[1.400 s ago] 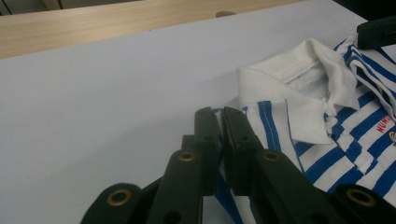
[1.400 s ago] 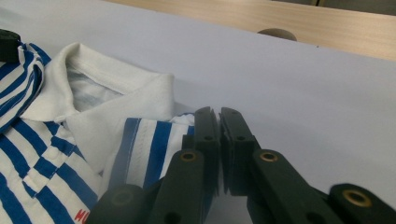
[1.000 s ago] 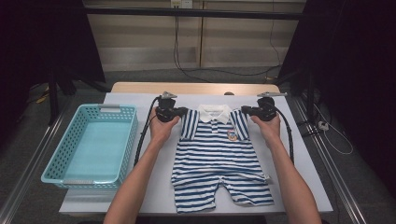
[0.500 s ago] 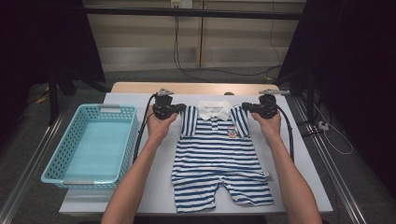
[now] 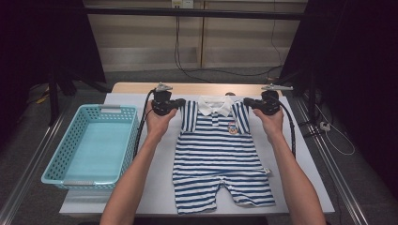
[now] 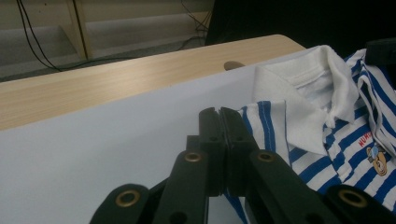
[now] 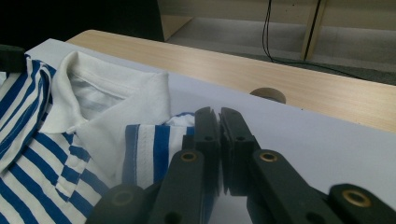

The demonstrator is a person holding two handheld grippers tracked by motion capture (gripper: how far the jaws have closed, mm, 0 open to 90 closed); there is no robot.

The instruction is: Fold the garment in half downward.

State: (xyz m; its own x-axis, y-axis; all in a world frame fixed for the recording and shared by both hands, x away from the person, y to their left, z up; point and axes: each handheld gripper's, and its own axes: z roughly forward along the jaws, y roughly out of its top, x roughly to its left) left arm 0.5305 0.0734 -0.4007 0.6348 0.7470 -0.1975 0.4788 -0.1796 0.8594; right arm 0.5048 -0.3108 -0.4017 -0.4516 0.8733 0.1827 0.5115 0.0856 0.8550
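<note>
Tools are seen shut on cloth: the left tool [image 5: 174, 104] is pinched on the romper's [image 5: 220, 154] left sleeve, the right tool [image 5: 249, 102] on its right sleeve, jaws pressed together with striped fabric caught between them. The romper is laid flat on the table [image 5: 309, 168], right of the basket [image 5: 89, 145]. Being soft, light and limp, it is best gripped at sleeves or shoulders. Its long axis runs away from the person, collar [image 5: 215, 105] far, legs near.
</note>
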